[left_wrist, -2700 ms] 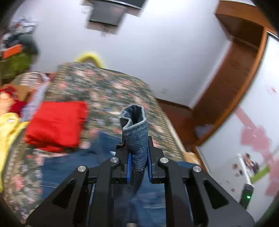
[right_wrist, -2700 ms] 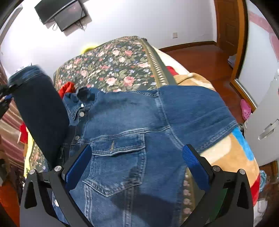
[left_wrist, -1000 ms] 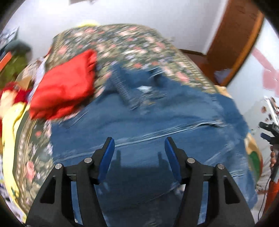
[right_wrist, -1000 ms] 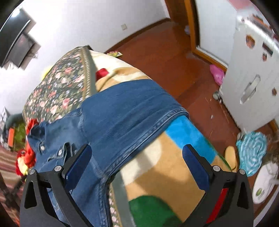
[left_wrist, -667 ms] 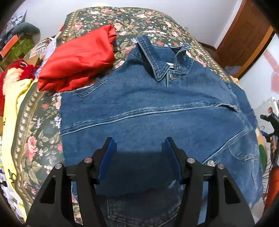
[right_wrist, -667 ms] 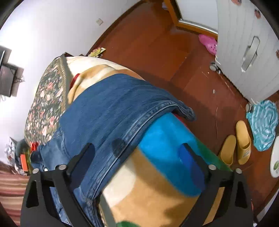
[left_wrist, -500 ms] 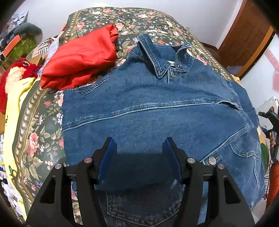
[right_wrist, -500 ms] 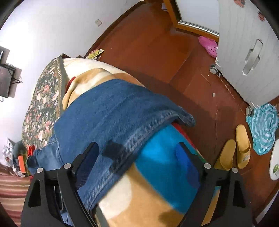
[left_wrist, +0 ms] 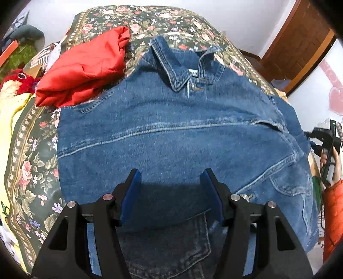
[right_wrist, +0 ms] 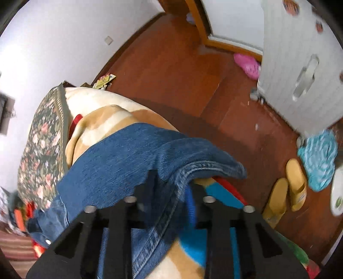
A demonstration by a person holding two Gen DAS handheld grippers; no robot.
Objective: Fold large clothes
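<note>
A denim jacket (left_wrist: 171, 133) lies spread across the bed (left_wrist: 32, 171), one sleeve folded in; right gripper (right_wrist: 171, 188) fingers just closed on the other sleeve (right_wrist: 150, 163) at the bed's edge; left gripper (left_wrist: 170, 193) fingers apart, empty; most folds remain.

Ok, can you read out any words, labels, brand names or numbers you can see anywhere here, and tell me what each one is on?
No text can be read.
White neck label inside the collar of the blue denim jacket: too small.
Yellow printed packet on the wooden floor: blurred.
Round stickers on the white ribbed cabinet: blurred.
</note>
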